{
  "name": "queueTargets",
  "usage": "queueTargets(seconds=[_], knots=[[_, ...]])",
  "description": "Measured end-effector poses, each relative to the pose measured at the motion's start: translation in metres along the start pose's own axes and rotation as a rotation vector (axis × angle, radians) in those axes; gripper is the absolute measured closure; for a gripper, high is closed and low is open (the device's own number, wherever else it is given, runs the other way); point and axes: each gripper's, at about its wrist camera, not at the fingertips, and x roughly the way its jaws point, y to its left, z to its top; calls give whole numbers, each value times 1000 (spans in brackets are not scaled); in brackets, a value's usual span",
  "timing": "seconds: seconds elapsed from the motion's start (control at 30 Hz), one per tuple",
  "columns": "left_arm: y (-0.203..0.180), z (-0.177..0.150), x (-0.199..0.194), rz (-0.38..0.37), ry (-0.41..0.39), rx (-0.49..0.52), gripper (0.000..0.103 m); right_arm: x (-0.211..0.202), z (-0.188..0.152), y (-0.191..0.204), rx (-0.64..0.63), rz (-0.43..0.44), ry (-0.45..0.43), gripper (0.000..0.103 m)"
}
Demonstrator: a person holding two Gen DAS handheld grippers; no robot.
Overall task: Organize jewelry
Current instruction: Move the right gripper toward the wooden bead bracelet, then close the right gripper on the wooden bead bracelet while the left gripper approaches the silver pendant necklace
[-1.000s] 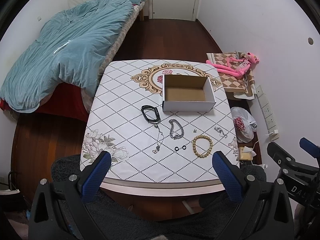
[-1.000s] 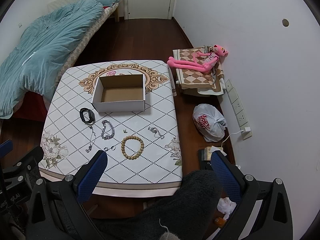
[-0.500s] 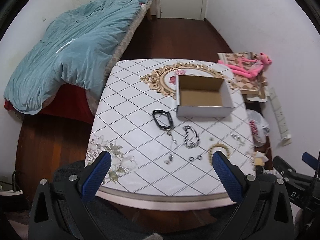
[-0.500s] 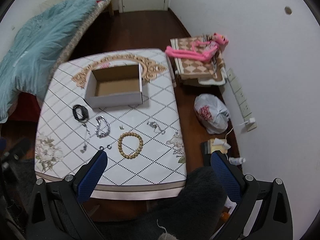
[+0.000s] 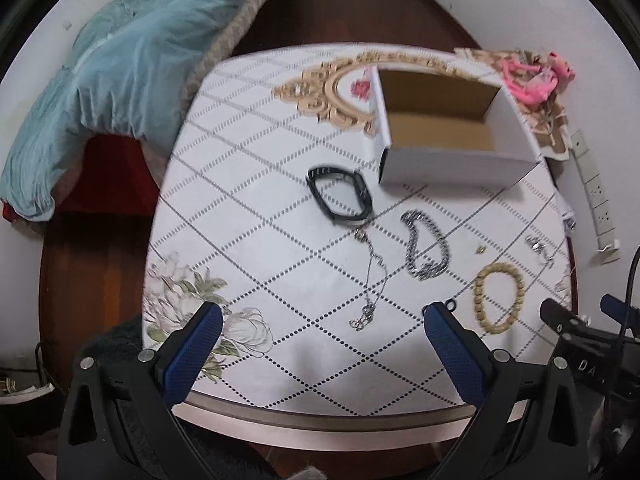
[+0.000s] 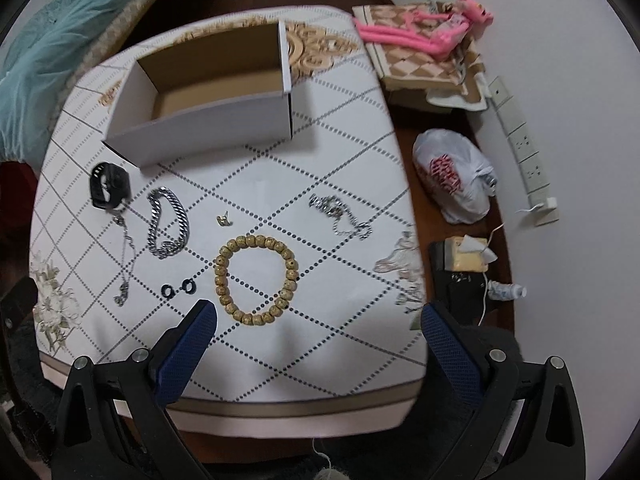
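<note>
At the far left a teal quilt (image 5: 120, 80) hangs over the edge of the bed (image 5: 240, 28), just beside the table (image 5: 248, 160) with its diamond-pattern cloth. The left tool (image 5: 320, 334) hovers over the table's near edge, its blue fingers spread wide and holding nothing. Ahead of it the jewelry lies in a loose row on the cloth: a black band (image 5: 340, 196) nearest the box, a thin silver necklace (image 5: 370, 276) trailing toward the near edge, a heavy silver chain bracelet (image 5: 424, 246), two small black rings (image 6: 178, 289), a wooden bead bracelet (image 6: 256, 278), a tiny gold piece (image 6: 223, 219) and a small silver chain (image 6: 340, 216). Behind them sits an open, empty cardboard box (image 6: 200, 128), white outside. The right tool (image 6: 318, 326) hangs over the near edge too, fingers wide apart and empty, the bead bracelet just ahead of its left finger. On the floor to the right are a white plastic bag (image 6: 452, 176) and a pink plush toy (image 6: 424, 32).
</note>
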Motion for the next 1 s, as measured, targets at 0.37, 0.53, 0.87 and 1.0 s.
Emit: queueTargets(seconds=[0.37,0.53,0.87,1.0], knots=[[9,-2,44,16,72,-29,0,56,7,7,36,50,72,18],[13,-4,56,22,84,-27,0,75,9,9,48,64,95,33],[28,-17,73,-40,123,-48,0,74,6,7,29,62,30,93],[27,-30,76,-81,137,-29,1,71,-4,3,32,95,45,94]])
